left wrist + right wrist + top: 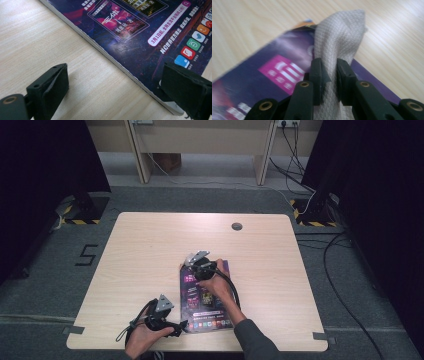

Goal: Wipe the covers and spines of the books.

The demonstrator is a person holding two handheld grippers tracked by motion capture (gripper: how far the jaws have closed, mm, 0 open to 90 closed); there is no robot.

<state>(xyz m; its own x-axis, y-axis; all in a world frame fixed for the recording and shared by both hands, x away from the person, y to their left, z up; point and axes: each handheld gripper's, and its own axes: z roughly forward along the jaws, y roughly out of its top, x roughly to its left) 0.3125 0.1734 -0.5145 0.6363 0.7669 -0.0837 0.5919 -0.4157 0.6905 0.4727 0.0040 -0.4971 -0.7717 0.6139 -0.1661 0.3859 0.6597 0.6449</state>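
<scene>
I see a purple magazine lying flat on the wooden desk, near the front edge and a bit right of the middle. My right gripper is over the far end of the magazine. Its 2 fingers are squeezed tight on a pale cloth. The cloth sticks up between them and sits on the top corner of the magazine. My left gripper is low at the near left corner of the magazine. Its 2 fingers are spread wide and hold nothing. 1 finger is over the bare desk and the other is over the magazine cover, with the edge of the magazine between them.
</scene>
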